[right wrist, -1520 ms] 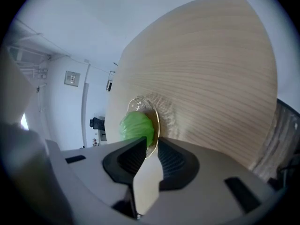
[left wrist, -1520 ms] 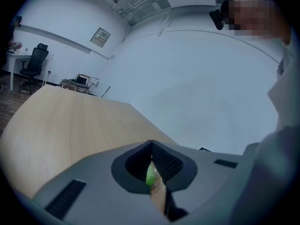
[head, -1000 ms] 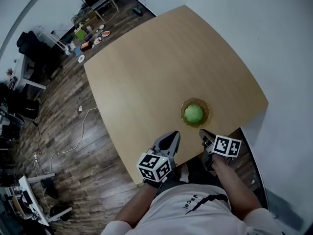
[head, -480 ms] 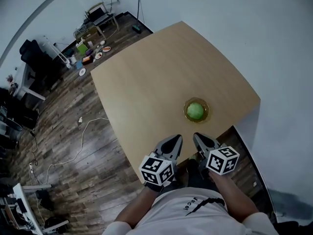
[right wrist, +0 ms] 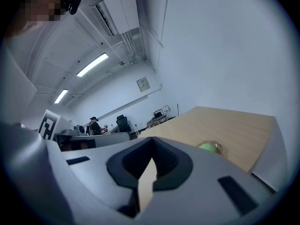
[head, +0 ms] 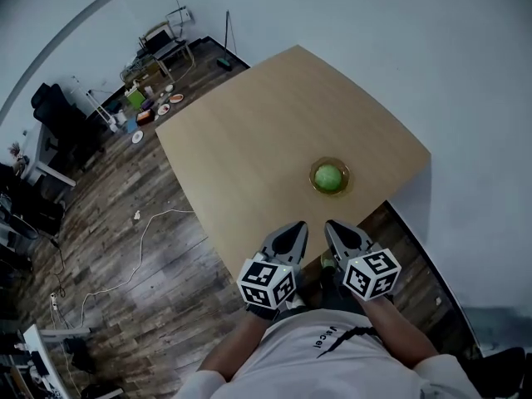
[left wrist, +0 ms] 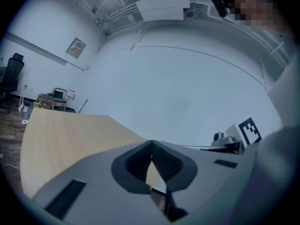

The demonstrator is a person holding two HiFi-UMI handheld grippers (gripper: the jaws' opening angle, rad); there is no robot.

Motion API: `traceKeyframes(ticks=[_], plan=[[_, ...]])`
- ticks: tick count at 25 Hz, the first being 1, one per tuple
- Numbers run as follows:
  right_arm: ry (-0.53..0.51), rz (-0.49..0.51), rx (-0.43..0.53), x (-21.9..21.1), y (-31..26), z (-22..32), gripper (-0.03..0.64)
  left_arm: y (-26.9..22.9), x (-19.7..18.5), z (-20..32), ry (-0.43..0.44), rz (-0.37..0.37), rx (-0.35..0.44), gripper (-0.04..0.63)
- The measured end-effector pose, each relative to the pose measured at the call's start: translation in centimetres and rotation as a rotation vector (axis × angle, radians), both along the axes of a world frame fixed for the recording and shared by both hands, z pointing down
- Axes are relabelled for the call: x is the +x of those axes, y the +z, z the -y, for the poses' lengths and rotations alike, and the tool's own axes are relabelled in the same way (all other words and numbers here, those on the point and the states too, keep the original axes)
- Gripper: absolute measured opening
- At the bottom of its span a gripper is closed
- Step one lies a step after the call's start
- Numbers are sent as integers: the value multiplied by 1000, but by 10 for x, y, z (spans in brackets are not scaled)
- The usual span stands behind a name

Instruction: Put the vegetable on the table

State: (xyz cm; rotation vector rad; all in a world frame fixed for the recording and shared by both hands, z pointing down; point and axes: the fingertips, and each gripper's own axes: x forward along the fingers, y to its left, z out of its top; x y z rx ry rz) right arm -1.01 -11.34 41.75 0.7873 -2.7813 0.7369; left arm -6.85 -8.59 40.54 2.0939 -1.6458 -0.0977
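A round green vegetable [head: 329,176] sits in a shallow yellowish bowl [head: 315,183] near the right edge of the light wooden table [head: 258,140]. In the right gripper view the vegetable [right wrist: 206,147] shows to the right, beyond the jaws. Both grippers hang side by side at the table's near edge, held close to the person's body and short of the bowl. My left gripper [head: 296,228] is shut with nothing in it, its jaws meeting at the tip [left wrist: 151,143]. My right gripper [head: 331,225] is shut and empty too [right wrist: 151,139].
A white wall runs along the table's far and right sides. Wooden floor with a white cable [head: 141,223] lies to the left. Office chairs [head: 58,110], desks and small dishes [head: 158,106] stand at the far left. A person [right wrist: 93,124] stands far off.
Both grippers have drawn back toward the person's body, and the right one has come away from the bowl. The table and bowl now sit farther off in the head view.
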Motion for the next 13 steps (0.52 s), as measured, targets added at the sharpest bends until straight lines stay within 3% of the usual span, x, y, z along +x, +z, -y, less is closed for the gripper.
traceKeyframes(ticks=[5,13], plan=[[23,-25,64,5,-8,-16,14,-5,7,-12,23,13,14,12],[42,-33,84,18,-9,-23,12,-4,21,-18,43,21,21,12]])
